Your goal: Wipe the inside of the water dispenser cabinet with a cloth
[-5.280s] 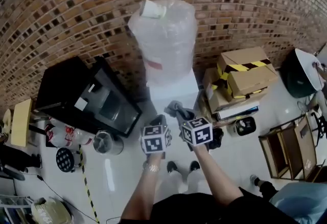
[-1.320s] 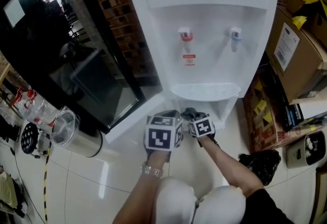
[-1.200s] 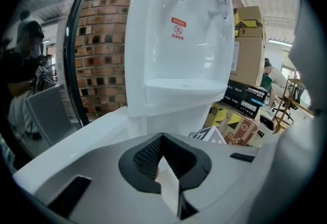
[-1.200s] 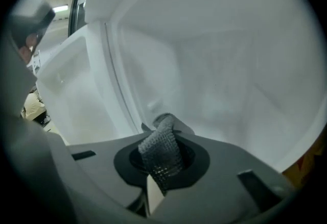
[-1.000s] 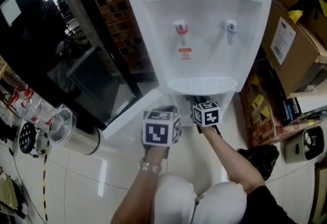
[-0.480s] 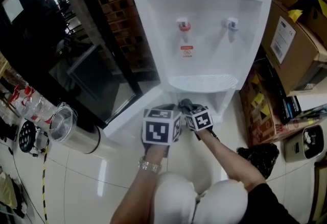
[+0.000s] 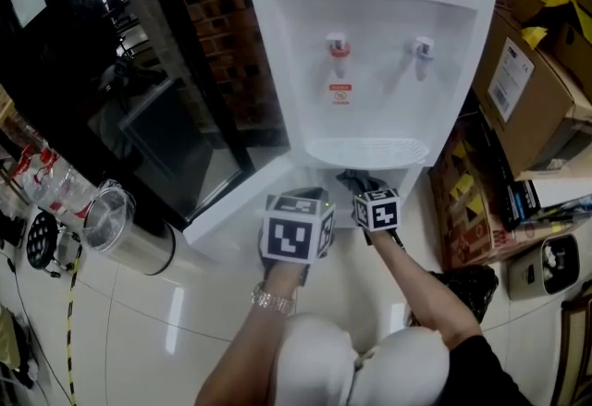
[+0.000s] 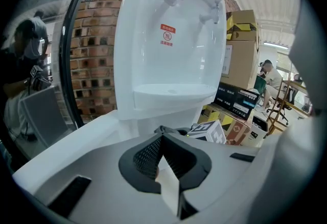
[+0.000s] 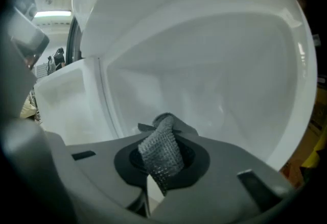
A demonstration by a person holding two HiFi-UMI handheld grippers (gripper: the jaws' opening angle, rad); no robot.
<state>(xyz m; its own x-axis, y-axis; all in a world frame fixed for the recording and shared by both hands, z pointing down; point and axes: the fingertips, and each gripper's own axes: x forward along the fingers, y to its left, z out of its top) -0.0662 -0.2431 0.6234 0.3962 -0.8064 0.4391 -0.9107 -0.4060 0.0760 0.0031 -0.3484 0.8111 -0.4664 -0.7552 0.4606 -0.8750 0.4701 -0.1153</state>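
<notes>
Our left gripper (image 7: 301, 198) sits at the near edge of the open cabinet door (image 7: 231, 210), which swings out to the left of the water dispenser (image 7: 370, 25). Its jaws are pressed together with nothing between them. In the left gripper view we look past them to the dispenser front and the drip tray (image 8: 173, 90). We cannot tell whether this gripper rests on the door or hangs just above it.

Just to its right, our right gripper (image 7: 363, 187) reaches in under the drip tray, into the mouth of the cabinet (image 9: 219, 75). It is clenched on the grey cloth (image 9: 161, 152), and a wad of the cloth stands out past the jaw tips. The cloth is inside the opening, nearer the cabinet's left wall than its right. The white back wall lies beyond it, and we cannot tell whether the cloth touches any surface.

We judge that the wiping itself is the step in hand, at or near its start. The next move calls for pressing the wad flat against a wall or the cabinet floor. From there we would sweep it from the left wall toward the right corners. The grip should be firm enough that the cloth does not drag free, with the left gripper minding the door
</notes>
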